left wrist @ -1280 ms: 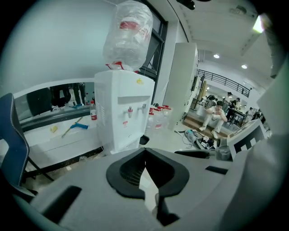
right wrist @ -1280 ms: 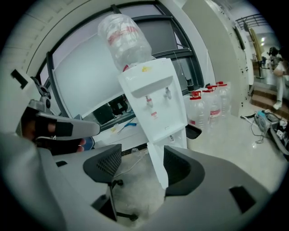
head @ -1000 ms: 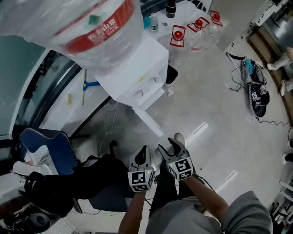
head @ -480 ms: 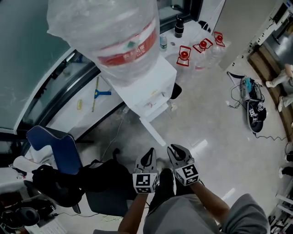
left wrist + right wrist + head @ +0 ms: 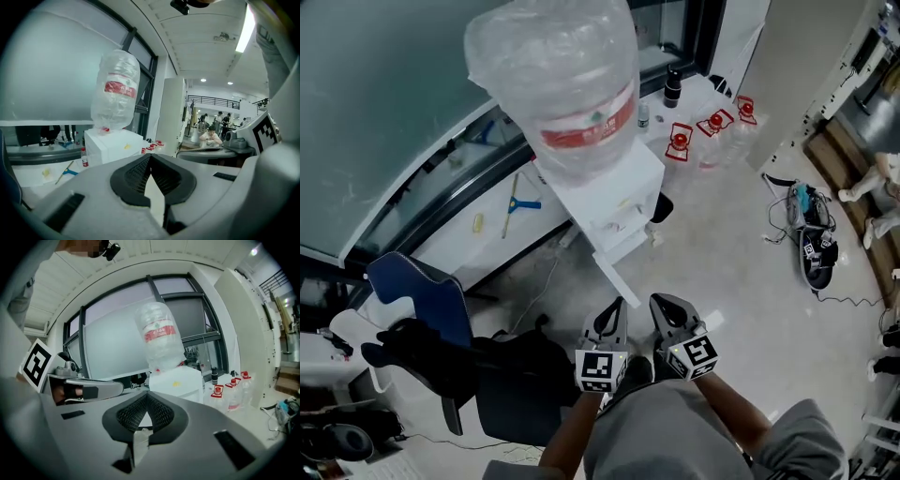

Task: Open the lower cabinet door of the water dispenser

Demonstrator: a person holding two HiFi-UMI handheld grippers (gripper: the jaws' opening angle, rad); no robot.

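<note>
The white water dispenser (image 5: 614, 192) carries a large clear bottle (image 5: 567, 80) with a red label. Its lower cabinet door (image 5: 609, 272) stands swung out towards me, a narrow white panel over the floor. In the head view my left gripper (image 5: 610, 319) and right gripper (image 5: 667, 311) hang side by side, close to me and short of the door's free edge, touching nothing. Both are shut and empty. The dispenser (image 5: 112, 145) shows beyond the left gripper (image 5: 150, 157) in the left gripper view, and the dispenser (image 5: 180, 380) beyond the right gripper (image 5: 147, 394) in the right gripper view.
A blue chair (image 5: 417, 291) and a black seat with dark bags (image 5: 478, 361) stand at the left. Small red-capped bottles (image 5: 712, 127) sit on the floor behind the dispenser. Cables and shoes (image 5: 811, 248) lie at the right. A blue squeegee (image 5: 517, 202) lies on the window ledge.
Both grippers have risen together and the head view has pulled back from the dispenser. The right gripper's jaws have come together. The cabinet door stays swung out.
</note>
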